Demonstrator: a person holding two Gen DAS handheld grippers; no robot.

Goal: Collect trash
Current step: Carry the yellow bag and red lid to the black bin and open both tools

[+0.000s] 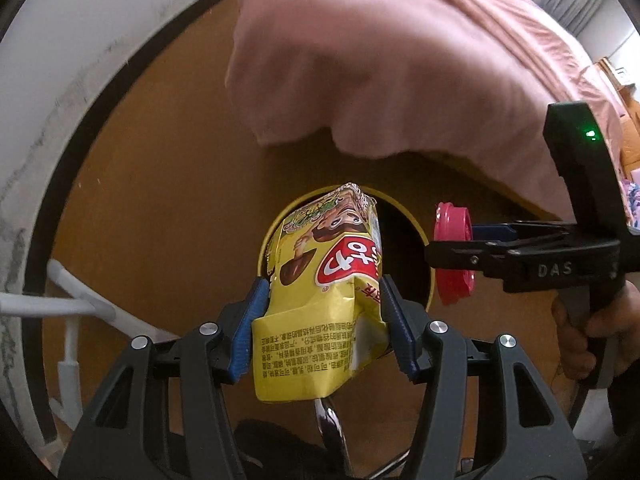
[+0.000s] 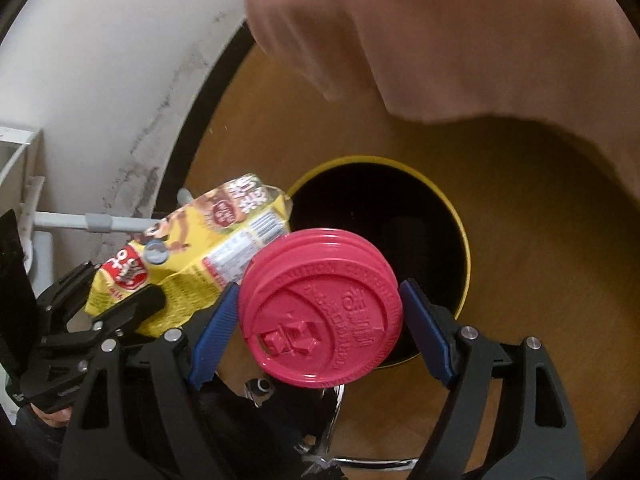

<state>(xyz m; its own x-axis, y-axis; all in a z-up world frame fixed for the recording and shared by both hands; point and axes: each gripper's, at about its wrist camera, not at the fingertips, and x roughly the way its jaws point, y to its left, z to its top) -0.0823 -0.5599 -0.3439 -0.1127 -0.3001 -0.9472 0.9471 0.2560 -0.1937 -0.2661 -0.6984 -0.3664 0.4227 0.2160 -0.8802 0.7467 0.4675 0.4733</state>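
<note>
Here the left gripper (image 1: 320, 320) has its blue fingers (image 1: 250, 332) clamped on the sides of a crumpled yellow carton (image 1: 320, 304), which tilts forward with its top end over the near left rim of a round bin (image 2: 466, 264). The bin has a yellow rim and a dark inside, and stands on a brown wooden floor (image 1: 160, 208).

The right gripper (image 2: 320, 320) has its fingers (image 2: 212, 336) shut on the edge of a pink cup lid (image 2: 320, 312), held flat-on to its own camera and covering the near part of the bin mouth. In the left view the lid (image 1: 454, 256) shows edge-on, just right of the bin rim, with the right gripper (image 1: 468, 244) reaching in from the right.

Carton and lid sit just beside each other; in the right view the carton (image 2: 200, 256) overlaps the lid's upper left edge.

A pink blanket (image 1: 380, 60) hangs over the floor beyond the bin, its lower edge near the far rim. A white wall (image 1: 60, 100) and black skirting curve along the left. Open floor lies right of the bin.
</note>
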